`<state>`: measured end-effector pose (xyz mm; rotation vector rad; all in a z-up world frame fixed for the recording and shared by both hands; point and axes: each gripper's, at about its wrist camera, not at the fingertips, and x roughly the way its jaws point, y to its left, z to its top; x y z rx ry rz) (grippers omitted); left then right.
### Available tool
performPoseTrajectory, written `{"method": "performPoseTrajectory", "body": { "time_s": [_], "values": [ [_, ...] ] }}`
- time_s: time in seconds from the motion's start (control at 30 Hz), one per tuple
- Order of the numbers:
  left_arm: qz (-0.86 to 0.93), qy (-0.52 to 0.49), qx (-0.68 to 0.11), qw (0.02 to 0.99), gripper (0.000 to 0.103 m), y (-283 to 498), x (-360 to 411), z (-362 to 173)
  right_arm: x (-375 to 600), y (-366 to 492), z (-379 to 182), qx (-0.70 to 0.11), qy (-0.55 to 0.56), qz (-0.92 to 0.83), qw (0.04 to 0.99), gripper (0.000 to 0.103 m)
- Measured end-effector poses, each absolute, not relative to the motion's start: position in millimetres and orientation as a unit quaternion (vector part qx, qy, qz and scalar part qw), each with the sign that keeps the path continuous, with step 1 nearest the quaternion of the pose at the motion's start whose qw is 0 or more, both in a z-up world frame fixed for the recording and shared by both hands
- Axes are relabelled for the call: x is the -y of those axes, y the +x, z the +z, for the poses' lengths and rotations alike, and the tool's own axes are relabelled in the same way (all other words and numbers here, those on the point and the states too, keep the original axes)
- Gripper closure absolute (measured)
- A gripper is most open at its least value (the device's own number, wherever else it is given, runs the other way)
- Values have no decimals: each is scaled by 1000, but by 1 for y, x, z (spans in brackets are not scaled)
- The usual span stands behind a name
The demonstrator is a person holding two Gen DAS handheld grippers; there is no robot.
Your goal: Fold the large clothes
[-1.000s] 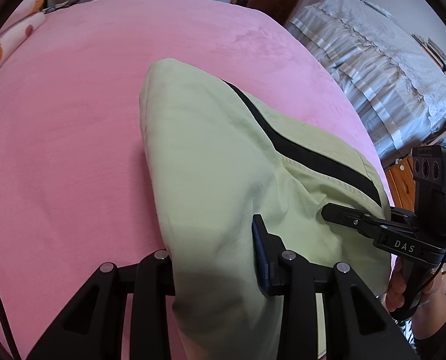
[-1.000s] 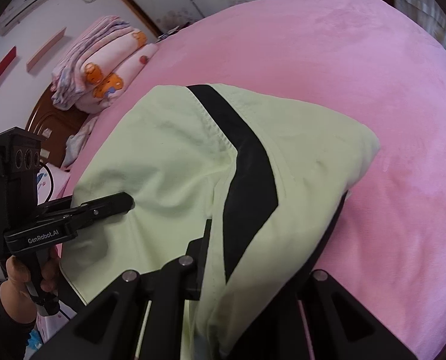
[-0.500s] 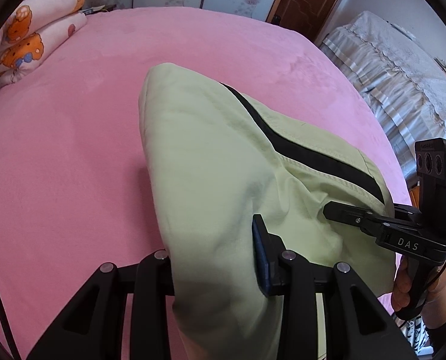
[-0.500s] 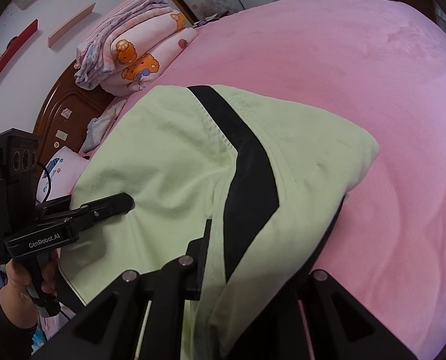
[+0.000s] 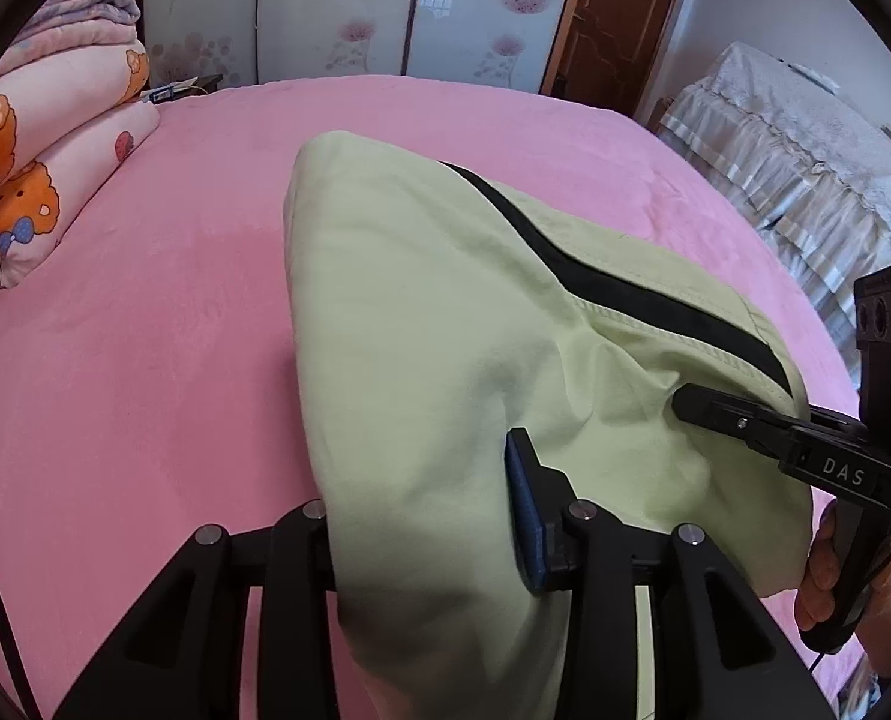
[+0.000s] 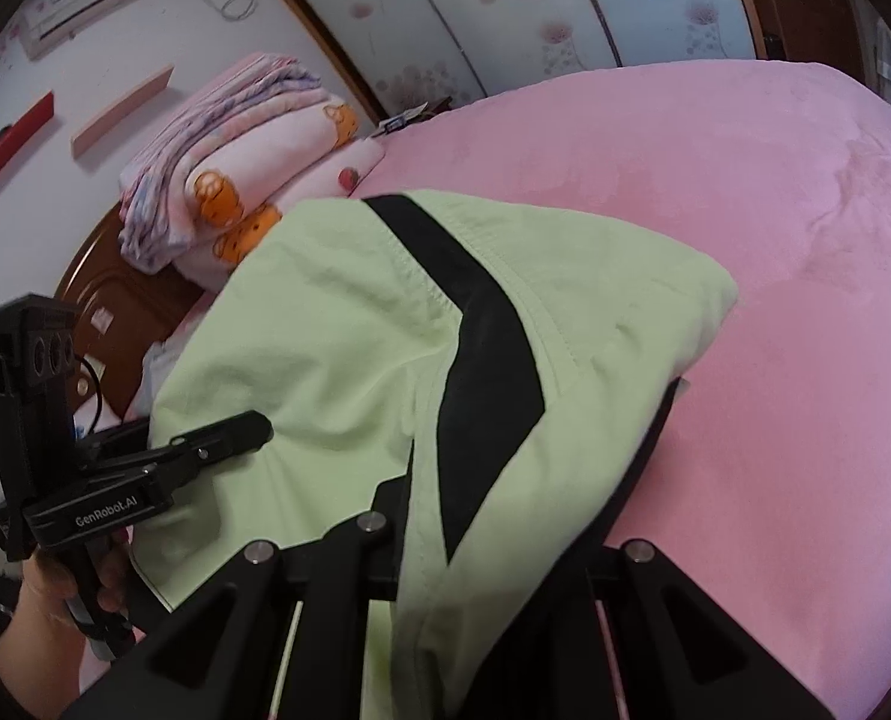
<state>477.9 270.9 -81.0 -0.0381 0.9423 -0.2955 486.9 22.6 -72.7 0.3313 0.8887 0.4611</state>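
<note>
A light green garment (image 5: 445,324) with a black stripe (image 5: 613,288) is held up over the pink bed (image 5: 115,360). My left gripper (image 5: 427,516) is shut on the garment's near edge, and the cloth drapes over its fingers. My right gripper (image 6: 493,540) is shut on the garment (image 6: 337,324) too, near the black stripe (image 6: 481,360). Each gripper shows in the other's view: the right one (image 5: 685,405) at the far right, the left one (image 6: 259,423) at the left. The garment's far fold rests on the bed.
Folded pink cartoon-print quilts (image 5: 37,168) are stacked at the bed's left end, also in the right wrist view (image 6: 253,180). A second bed with a grey-white cover (image 5: 805,168) stands to the right. Floral sliding doors (image 5: 337,12) and a brown door (image 5: 619,18) lie beyond.
Both grippers have risen and tilted up with the garment still gripped; more of the room beyond the bed shows. The garment's hold and shape are the same.
</note>
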Motion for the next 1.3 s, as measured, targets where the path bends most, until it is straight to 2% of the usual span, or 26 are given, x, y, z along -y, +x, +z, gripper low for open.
{"method": "performPoseTrajectory", "body": {
  "time_s": [0.13, 0.23, 0.33, 0.37, 0.4, 0.47, 0.5, 0.63, 0.77, 0.83, 0.87, 0.9, 0.93, 0.97, 1.0, 1.17, 1.23, 1.27, 1.3],
  "values": [
    [-126, -6, -464, 877, 63, 528, -277, -128, -27, 526, -113, -426, 173, 202, 865, 92],
    [-80, 14, -489, 868, 52, 555, -273, -173, -29, 548, -154, -446, 181, 184, 857, 92],
    [-38, 14, -473, 880, 31, 565, -286, -195, -34, 557, -179, -457, 185, 174, 852, 84],
    [-19, 27, -464, 885, 15, 564, -292, -197, -36, 558, -184, -464, 177, 166, 852, 76],
    [3, 42, -455, 889, 7, 564, -295, -198, -38, 560, -188, -472, 169, 162, 850, 62],
    [7, 42, -452, 891, 7, 565, -300, -197, -37, 561, -190, -485, 157, 157, 846, 51],
    [11, 37, -453, 890, 7, 567, -302, -195, -35, 560, -188, -488, 156, 156, 844, 49],
    [60, 58, -440, 894, 7, 551, -299, -178, -13, 548, -169, -484, 155, 140, 850, 49],
    [113, 37, -365, 923, 9, 504, -304, -143, 7, 511, -132, -422, 130, 126, 888, 49],
    [105, -3, -356, 928, 20, 486, -305, -132, 3, 491, -118, -395, 94, 117, 906, 49],
    [93, -19, -363, 927, 35, 480, -306, -133, -3, 483, -113, -389, 84, 127, 909, 50],
    [82, -30, -375, 923, 48, 473, -305, -136, -9, 475, -110, -385, 76, 137, 910, 55],
    [77, -32, -387, 918, 52, 470, -302, -139, -17, 468, -106, -378, 65, 145, 912, 60],
    [71, -33, -397, 914, 57, 469, -298, -144, -26, 462, -104, -373, 52, 155, 914, 71],
    [60, -33, -408, 911, 57, 468, -293, -152, -34, 458, -103, -370, 41, 165, 913, 78],
    [65, -14, -443, 894, 57, 473, -278, -186, -59, 466, -137, -415, -20, 143, 898, 80],
    [63, -17, -442, 895, 57, 474, -279, -188, -53, 476, -159, -440, -40, 112, 890, 92],
    [60, -21, -443, 894, 56, 467, -276, -190, -47, 481, -169, -452, -41, 103, 885, 102],
    [57, -25, -445, 893, 56, 467, -278, -191, -41, 484, -174, -460, -31, 104, 881, 103]
  ]
}}
